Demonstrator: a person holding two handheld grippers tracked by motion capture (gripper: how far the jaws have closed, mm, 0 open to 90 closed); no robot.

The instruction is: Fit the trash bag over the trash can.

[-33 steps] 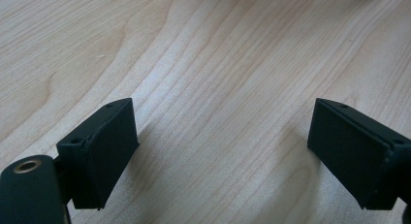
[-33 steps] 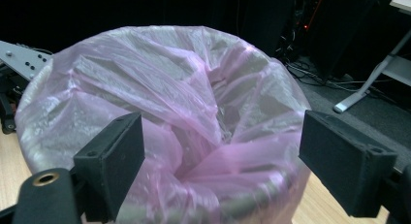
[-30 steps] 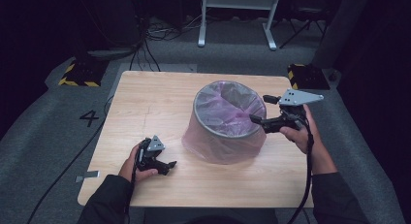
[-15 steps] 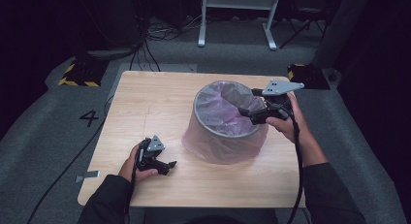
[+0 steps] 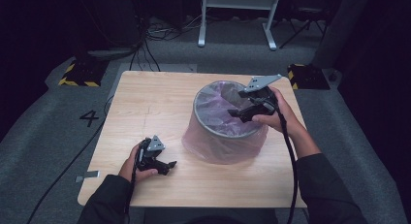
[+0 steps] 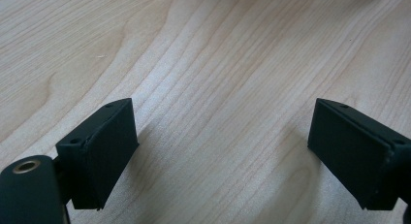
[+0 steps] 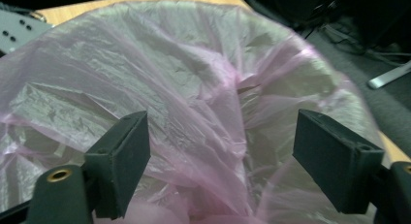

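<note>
A round bin (image 5: 224, 122) stands on the desk (image 5: 160, 103), right of centre, lined with a thin pink bag (image 7: 203, 103) whose edge is folded out over the rim and hangs down the outside wall.

The right tongs (image 5: 241, 111) are held above the bin's right rim, pointing left over the opening. The right hand (image 5: 276, 115) grips the handle from the right, the forearm running in from the near right corner, the wrist about level and the grey plate on top. The jaws have just been closing a little, yet they stand well apart with nothing pressed between them. In the right gripper view (image 7: 220, 161) the crumpled bag inside the bin lies beyond and below both jaws, and neither touches it as far as the picture tells.

The left tongs (image 5: 167, 166) rest low at the near left of the desk, well apart from the bin and pointing right. The left hand (image 5: 138, 163) wraps the handle, the forearm coming in from the near edge in a dark sleeve. In the left gripper view (image 6: 220, 156) the jaws are spread wide over bare wood, holding nothing.

A cable trails from each handle back toward the person.
</note>
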